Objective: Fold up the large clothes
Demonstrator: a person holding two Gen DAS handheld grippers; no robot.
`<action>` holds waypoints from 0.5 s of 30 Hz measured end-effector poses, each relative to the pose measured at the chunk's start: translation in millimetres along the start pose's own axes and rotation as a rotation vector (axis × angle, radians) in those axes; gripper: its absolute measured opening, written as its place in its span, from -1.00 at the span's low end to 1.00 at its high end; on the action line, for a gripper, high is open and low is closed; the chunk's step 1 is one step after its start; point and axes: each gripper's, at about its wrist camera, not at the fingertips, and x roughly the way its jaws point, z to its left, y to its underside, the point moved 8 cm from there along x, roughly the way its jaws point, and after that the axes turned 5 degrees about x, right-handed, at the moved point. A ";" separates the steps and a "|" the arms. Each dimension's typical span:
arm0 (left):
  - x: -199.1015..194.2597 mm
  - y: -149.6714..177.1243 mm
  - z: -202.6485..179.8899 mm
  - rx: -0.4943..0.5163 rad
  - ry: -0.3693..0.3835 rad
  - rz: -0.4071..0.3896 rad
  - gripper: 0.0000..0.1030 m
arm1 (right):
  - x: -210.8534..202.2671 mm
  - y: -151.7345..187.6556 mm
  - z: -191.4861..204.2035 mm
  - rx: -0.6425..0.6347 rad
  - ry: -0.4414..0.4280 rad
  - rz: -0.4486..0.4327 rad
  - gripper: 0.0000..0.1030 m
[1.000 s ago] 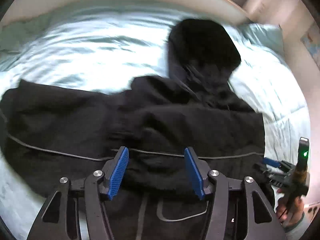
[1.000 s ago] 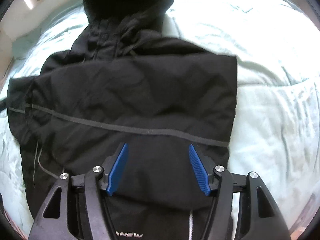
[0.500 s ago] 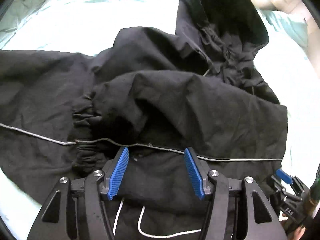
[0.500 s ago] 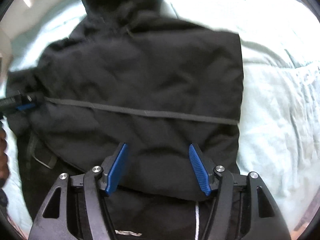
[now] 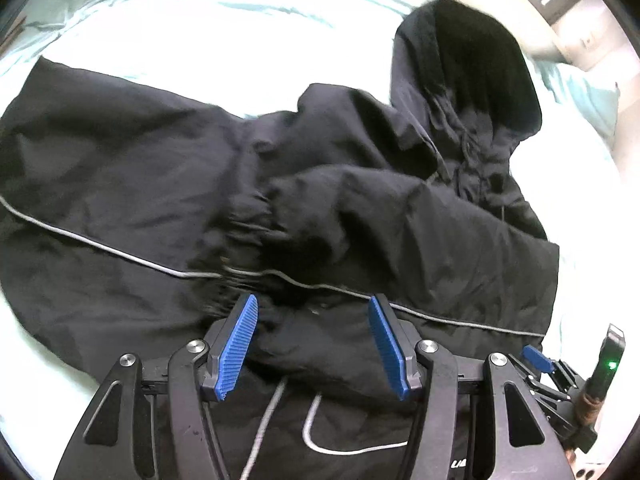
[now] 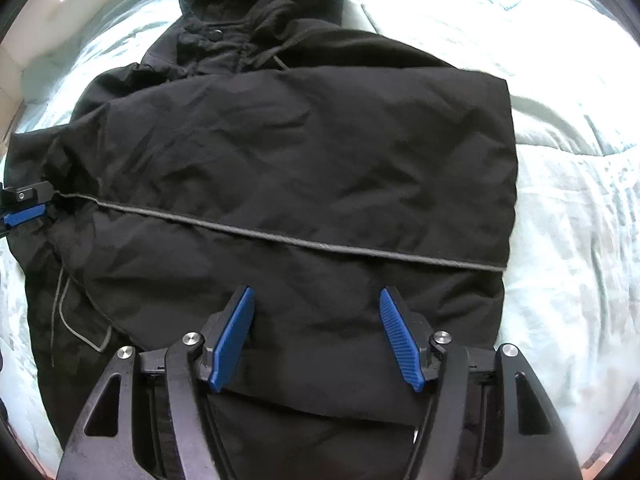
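Observation:
A black hooded jacket (image 5: 360, 220) lies spread on the bed, hood (image 5: 480, 72) at the far end. One sleeve is folded across the body, its gathered cuff (image 5: 248, 216) near the middle. A grey stripe (image 6: 280, 236) runs across the folded panel (image 6: 300, 140). My left gripper (image 5: 314, 344) hangs open over the jacket near the stripe, with only loose fabric below its blue pads. My right gripper (image 6: 316, 336) is open above the jacket's lower right part, gripping nothing. Each gripper shows in the other's view: the right one's blue pad (image 5: 538, 356), the left one's blue pad (image 6: 24, 215).
Pale blue-green bedding (image 6: 580, 200) surrounds the jacket, with bare quilt to the right and beyond the hood. A pillow (image 5: 588, 96) lies at the far right by the wall. A hand (image 5: 590, 400) holds the right gripper's handle, where a green light glows.
The left view has swung and rolled, so the hood now sits further right and the sleeve cuff is near centre. The right gripper drifted over the jacket. The left gripper came into sight at the left edge.

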 end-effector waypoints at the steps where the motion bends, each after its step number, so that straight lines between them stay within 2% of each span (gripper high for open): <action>1: -6.2 -1.7 9.7 -0.019 0.002 -0.010 0.16 | -1.7 -1.6 4.7 -0.005 -0.004 -0.003 0.30; 8: -30.6 -9.3 68.8 -0.156 -0.013 -0.081 0.16 | -2.4 -3.2 40.9 -0.049 -0.007 0.002 0.30; 15: -56.4 0.7 154.7 -0.323 -0.050 -0.144 0.16 | -3.9 2.0 75.9 -0.110 -0.012 0.012 0.30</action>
